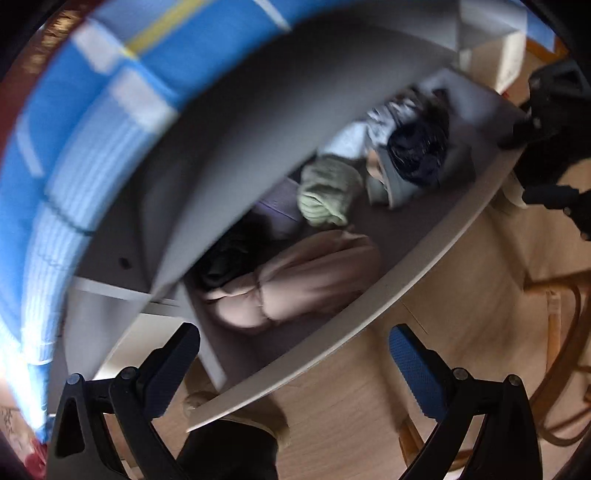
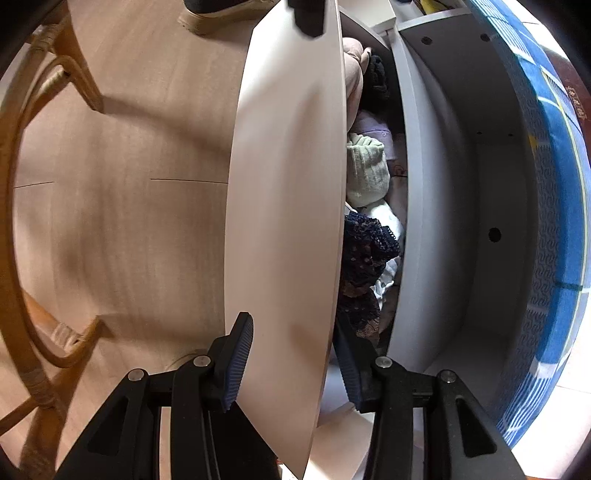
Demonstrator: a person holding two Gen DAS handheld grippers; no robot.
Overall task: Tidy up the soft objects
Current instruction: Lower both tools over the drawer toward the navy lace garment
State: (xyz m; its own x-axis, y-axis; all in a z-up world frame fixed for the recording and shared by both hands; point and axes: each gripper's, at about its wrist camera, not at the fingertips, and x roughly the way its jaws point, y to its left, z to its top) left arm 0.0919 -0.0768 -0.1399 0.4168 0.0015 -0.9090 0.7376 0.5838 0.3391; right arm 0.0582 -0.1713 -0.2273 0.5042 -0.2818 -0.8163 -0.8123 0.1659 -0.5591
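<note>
A white drawer front (image 2: 288, 184) stands pulled out from a white cabinet (image 2: 443, 221). My right gripper (image 2: 293, 365) is shut on the drawer front's top edge, one pad on each face. Inside the drawer lie a pink-beige garment (image 1: 306, 280), a green knit piece (image 1: 328, 192), dark navy lace (image 1: 417, 151), a pale blue garment (image 1: 384, 118) and something black (image 1: 229, 258). In the right wrist view the green knit (image 2: 365, 173) and the lace (image 2: 365, 251) show behind the panel. My left gripper (image 1: 295, 365) hangs open above the drawer's near end, holding nothing.
A rattan chair (image 2: 22, 184) stands on the wooden floor (image 2: 129, 184) in front of the drawer. A blue patterned cloth (image 1: 74, 184) covers the cabinet top. A person's shoe (image 2: 221, 14) is near the drawer's far end.
</note>
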